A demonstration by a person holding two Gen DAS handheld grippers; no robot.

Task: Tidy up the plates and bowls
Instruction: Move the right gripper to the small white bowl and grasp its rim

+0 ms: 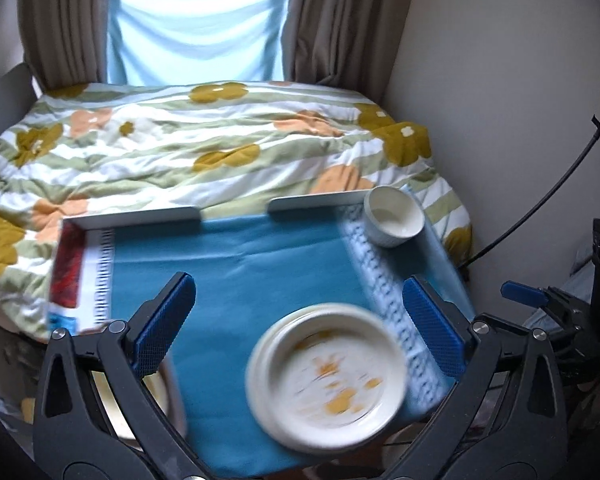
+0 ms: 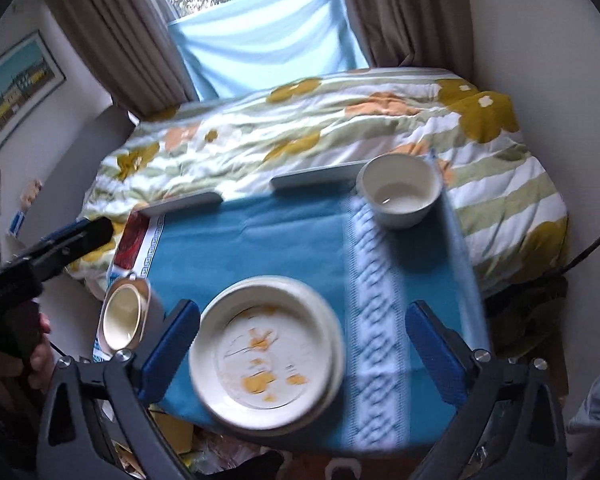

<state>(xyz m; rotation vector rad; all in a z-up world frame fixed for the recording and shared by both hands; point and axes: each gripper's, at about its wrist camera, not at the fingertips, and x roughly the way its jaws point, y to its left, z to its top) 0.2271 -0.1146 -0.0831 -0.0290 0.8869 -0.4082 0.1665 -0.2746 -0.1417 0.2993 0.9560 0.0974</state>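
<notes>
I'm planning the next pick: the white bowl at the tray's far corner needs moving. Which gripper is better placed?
Right, probably. The white bowl sits on the right side of the tray, nearer the open right gripper. The left gripper, also open, is further left.

Home bedroom — quilted bed, curtains.

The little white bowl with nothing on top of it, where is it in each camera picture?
Left wrist view: the white bowl sits upper right, on the far right corner of the blue cloth.
Right wrist view: the white bowl is right of centre, upper half, on that same far corner.
Shared landmark: the stack of plates with orange marks lies nearer the camera than the bowl in both.
</notes>
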